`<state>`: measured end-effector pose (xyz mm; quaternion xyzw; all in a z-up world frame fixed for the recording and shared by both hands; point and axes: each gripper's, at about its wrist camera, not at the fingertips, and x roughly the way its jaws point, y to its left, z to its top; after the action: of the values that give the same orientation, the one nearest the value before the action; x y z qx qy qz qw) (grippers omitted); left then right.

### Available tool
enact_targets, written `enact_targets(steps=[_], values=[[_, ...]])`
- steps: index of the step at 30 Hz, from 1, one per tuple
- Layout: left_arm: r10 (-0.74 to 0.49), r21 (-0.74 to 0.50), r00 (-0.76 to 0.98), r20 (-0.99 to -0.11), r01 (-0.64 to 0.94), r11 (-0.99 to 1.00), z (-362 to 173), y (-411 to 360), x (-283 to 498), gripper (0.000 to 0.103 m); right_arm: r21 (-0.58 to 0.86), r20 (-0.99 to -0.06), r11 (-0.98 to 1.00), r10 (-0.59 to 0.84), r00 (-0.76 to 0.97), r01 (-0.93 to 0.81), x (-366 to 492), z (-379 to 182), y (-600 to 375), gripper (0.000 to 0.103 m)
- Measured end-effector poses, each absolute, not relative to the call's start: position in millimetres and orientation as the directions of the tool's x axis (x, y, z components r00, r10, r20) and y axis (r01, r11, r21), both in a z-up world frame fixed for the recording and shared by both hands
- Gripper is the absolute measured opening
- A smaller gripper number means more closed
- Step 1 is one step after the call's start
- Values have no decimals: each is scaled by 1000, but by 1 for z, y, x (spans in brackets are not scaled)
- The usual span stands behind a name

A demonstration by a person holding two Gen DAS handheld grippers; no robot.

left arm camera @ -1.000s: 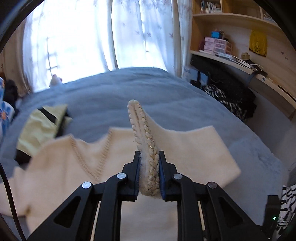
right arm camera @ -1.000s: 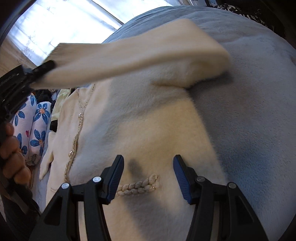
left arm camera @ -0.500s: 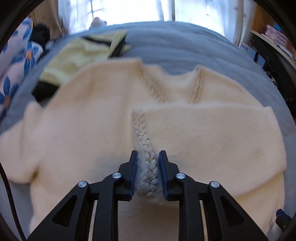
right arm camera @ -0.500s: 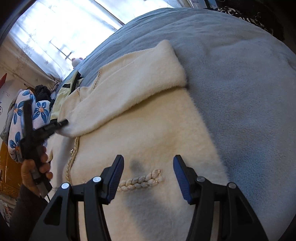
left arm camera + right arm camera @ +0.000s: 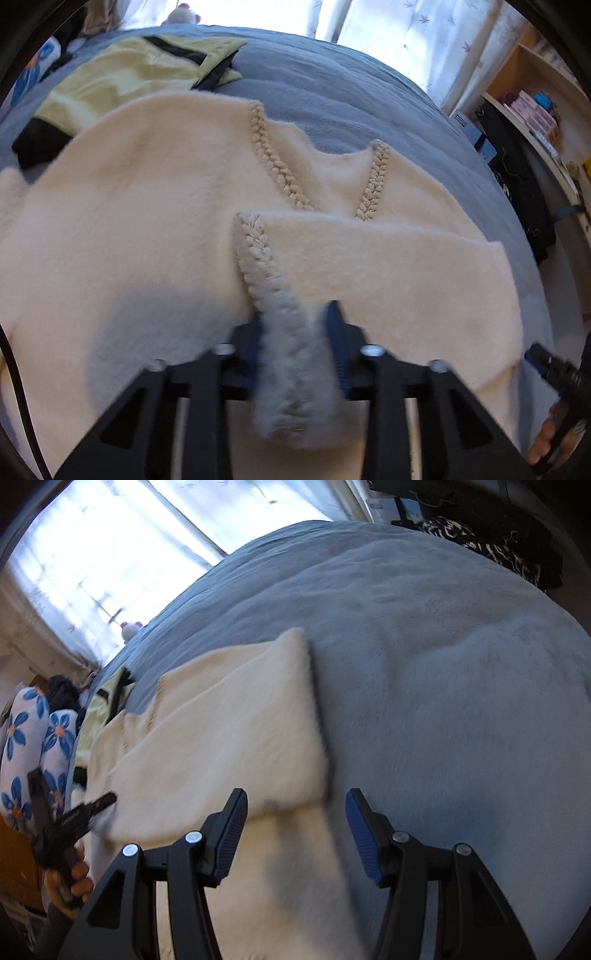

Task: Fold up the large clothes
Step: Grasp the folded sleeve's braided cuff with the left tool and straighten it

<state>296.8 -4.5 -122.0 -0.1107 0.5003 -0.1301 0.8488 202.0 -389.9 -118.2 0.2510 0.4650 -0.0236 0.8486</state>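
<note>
A cream fluffy cardigan (image 5: 129,221) with braided trim lies face up on the grey-blue bed cover (image 5: 443,664). One sleeve (image 5: 388,266) is folded flat across its front. My left gripper (image 5: 295,325) has the sleeve's braided cuff (image 5: 258,251) between its jaws, which are closing on it. The right wrist view shows the left gripper (image 5: 107,799) low at the cardigan's left side, held by a hand (image 5: 74,882). My right gripper (image 5: 295,812) is open above the folded sleeve's fold edge (image 5: 314,738), with nothing gripped.
A pale yellow and black garment (image 5: 129,74) lies beyond the cardigan's left shoulder. Floral pillows (image 5: 22,746) sit at the far left. Wooden shelves (image 5: 535,110) and dark clutter stand right of the bed. A curtained window is behind.
The left gripper carried the sleeve down and across the cardigan; the sleeve went from hanging in the air to lying flat. The right gripper slid from the braided pocket trim toward the cardigan's right edge.
</note>
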Motion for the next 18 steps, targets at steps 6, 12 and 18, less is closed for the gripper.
enact_targets(steps=[6, 12, 18], values=[[-306, -282, 547, -779, 130, 951, -95, -3, 305, 14, 337, -843, 909, 176, 508, 244, 232, -132, -379, 27], [-234, -204, 482, -844, 115, 972, -125, -3, 320, 16, 286, -866, 932, 154, 475, 221, 230, -135, -373, 30], [-299, -306, 506, -809, 72, 949, -114, 17, 323, 56, 392, -821, 884, 212, 531, 254, 240, -118, -402, 60]])
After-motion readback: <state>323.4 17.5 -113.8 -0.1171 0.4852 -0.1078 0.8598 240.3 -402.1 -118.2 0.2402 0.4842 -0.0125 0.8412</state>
